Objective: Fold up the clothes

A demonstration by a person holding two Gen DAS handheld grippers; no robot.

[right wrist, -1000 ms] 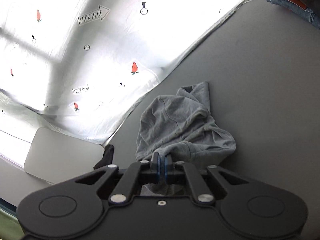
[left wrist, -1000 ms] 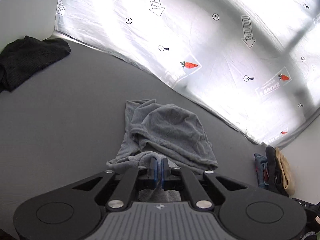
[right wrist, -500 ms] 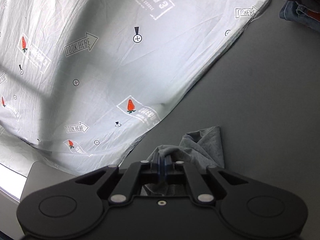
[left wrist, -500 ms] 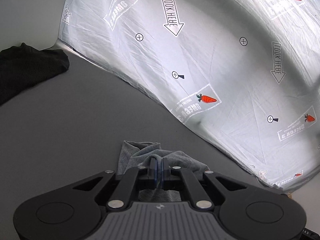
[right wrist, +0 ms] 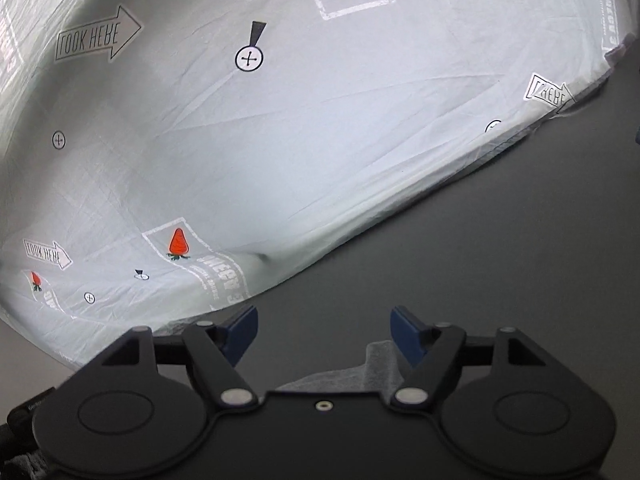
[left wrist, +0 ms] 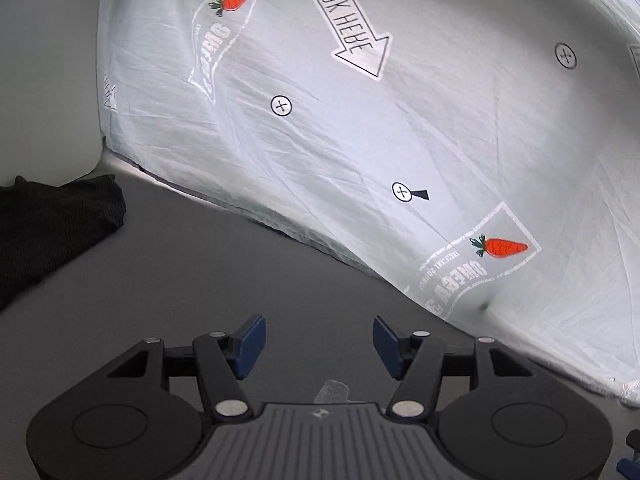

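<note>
Printed sheet [left wrist: 400, 140]: a white, creased cloth is seen filling the far half of both views, from 9 to 3 o'clock; carrots, "look here" arrows and crossed circles are printed on it. Its lower hem is laid on the surface below. In the right wrist view [right wrist: 280, 152] it is shown running from 8 o'clock up to 2 o'clock.

Tabletop [left wrist: 180, 280]: a plain grey surface is spread under and ahead of both tools; in the right wrist view [right wrist: 500, 248] it is seen from 3 to 6 o'clock.

Black garment [left wrist: 48, 232]: a dark, ribbed heap is laid on the tabletop at 9 o'clock in the left wrist view, well apart from the tool.

Left gripper [left wrist: 319, 346]: the jaws are spread wide, and nothing is held between the blue pads [left wrist: 250, 346]. Bare tabletop is shown in the gap.

Right gripper [right wrist: 324, 336]: the jaws are likewise spread wide, with nothing pinched between them.

Grey garment [right wrist: 378, 364]: only a pale grey edge of the cloth is seen, low at 6 o'clock, mostly hidden under the tool body. In the right wrist view it is shown just beside the right-hand pad, reaching down toward the body; contact cannot be told. In the left wrist view [left wrist: 332, 391] only a small scrap is shown, just above the ribbed housing, behind the gap of the jaws.

Blue item [left wrist: 630, 465]: a small blue patch is cut off at 4 o'clock in the left wrist view; what it is cannot be told.
</note>
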